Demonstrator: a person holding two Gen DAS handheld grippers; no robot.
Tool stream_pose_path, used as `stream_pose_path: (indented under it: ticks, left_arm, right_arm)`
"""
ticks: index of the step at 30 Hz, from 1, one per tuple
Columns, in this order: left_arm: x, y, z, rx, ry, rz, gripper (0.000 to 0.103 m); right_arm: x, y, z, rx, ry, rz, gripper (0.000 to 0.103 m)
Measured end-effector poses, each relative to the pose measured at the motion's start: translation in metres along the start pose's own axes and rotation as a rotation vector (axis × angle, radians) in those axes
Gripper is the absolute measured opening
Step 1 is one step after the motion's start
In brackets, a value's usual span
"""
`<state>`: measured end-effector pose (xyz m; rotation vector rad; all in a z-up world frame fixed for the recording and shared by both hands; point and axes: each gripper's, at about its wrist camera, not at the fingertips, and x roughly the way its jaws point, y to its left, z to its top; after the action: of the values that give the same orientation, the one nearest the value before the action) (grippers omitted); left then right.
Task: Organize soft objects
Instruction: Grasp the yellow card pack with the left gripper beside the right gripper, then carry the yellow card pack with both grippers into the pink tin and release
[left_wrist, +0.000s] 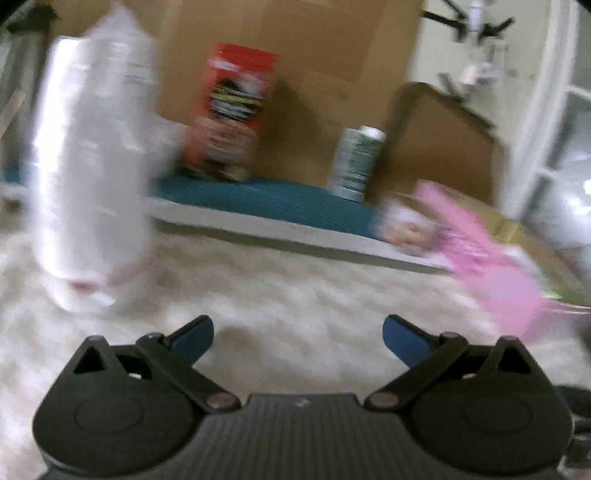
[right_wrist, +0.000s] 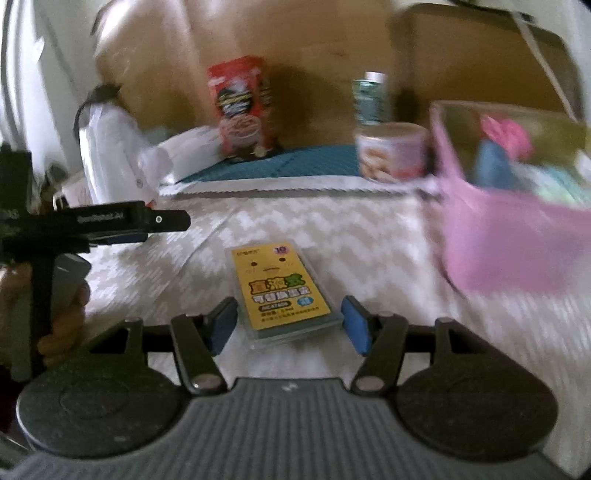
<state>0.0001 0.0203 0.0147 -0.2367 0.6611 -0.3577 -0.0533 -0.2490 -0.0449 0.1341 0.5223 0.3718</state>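
Note:
A flat yellow packet (right_wrist: 282, 290) in clear wrap lies on the white patterned cloth (right_wrist: 369, 258). My right gripper (right_wrist: 290, 325) is open, its blue pads on either side of the packet's near end, not touching it. My left gripper (left_wrist: 298, 338) is open and empty above the white cloth (left_wrist: 277, 288); it also shows at the left of the right wrist view (right_wrist: 162, 221). A pink basket (right_wrist: 517, 221) holding soft pink, blue and green items stands at the right; it also shows in the left wrist view (left_wrist: 491, 258).
A tall clear plastic-wrapped pack (left_wrist: 92, 155) stands at the left. On a teal mat (right_wrist: 295, 162) stand a red box (right_wrist: 242, 107), a green can (right_wrist: 369, 96) and a round tin (right_wrist: 391, 151). Cardboard boxes (left_wrist: 314, 55) stand behind.

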Motion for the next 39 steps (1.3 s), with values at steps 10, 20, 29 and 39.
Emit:
stream_pose_path:
  ticks: [10,20,29,39]
  left_arm:
    - [0.029,-0.095,-0.011,0.057,0.279,-0.249,0.059]
    - [0.025,-0.161,0.035,0.176,0.188,-0.350,0.042]
    - [0.098,-0.249,0.074,0.295,0.171,-0.369,0.045]
    - [0.159,-0.267,0.076,0.349,0.168,-0.190,0.070]
  right_arm:
    - [-0.031,-0.029,-0.017,0.205,-0.068,0.062,0.064]
    - [-0.073,-0.041,0.000,0.124,-0.253,0.031,0.064]
    - [-0.079,-0.094,0.048,0.021,-0.353,-0.152,0.064]
    - [-0.022,-0.140,0.066,0.021,-0.288,-0.293,0.065]
